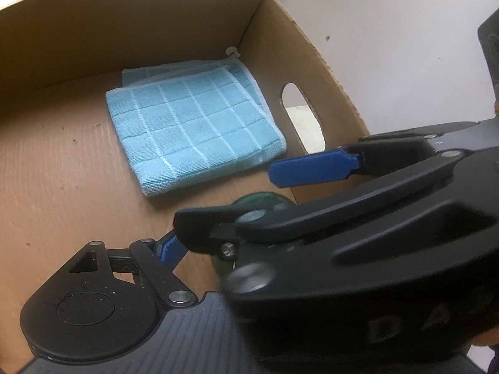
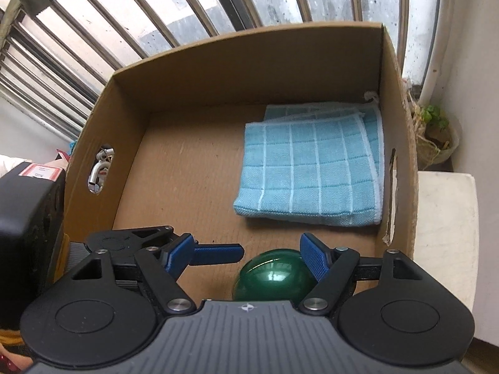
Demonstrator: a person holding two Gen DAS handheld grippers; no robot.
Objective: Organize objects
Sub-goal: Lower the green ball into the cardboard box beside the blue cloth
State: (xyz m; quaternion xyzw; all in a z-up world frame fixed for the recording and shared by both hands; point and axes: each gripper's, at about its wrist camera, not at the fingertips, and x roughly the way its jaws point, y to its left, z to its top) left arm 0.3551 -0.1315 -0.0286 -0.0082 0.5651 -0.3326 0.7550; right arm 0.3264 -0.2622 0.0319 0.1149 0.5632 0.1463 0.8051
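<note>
An open cardboard box (image 2: 249,62) holds a folded light-blue checked cloth (image 2: 312,168) at its back right. A glossy dark-green round object (image 2: 271,277) lies on the box floor near the front. My right gripper (image 2: 246,258) hangs open over it; the right pad (image 2: 315,258) is at its edge and the left pad is well clear. My left gripper (image 1: 249,243) is open, and only its left pad (image 1: 171,249) shows, because the right gripper's body crosses over it. One left finger (image 2: 218,254) reaches in beside the green object (image 1: 259,198). The cloth (image 1: 193,131) lies beyond both.
The box wall (image 1: 124,31) has a handle hole (image 1: 299,115) on the right, and a metal clip (image 2: 99,168) shows through the left one. Window bars (image 2: 187,0) stand behind, a potted plant (image 2: 433,134) and white ledge (image 2: 446,218) to the right, a black case (image 2: 25,218) at left.
</note>
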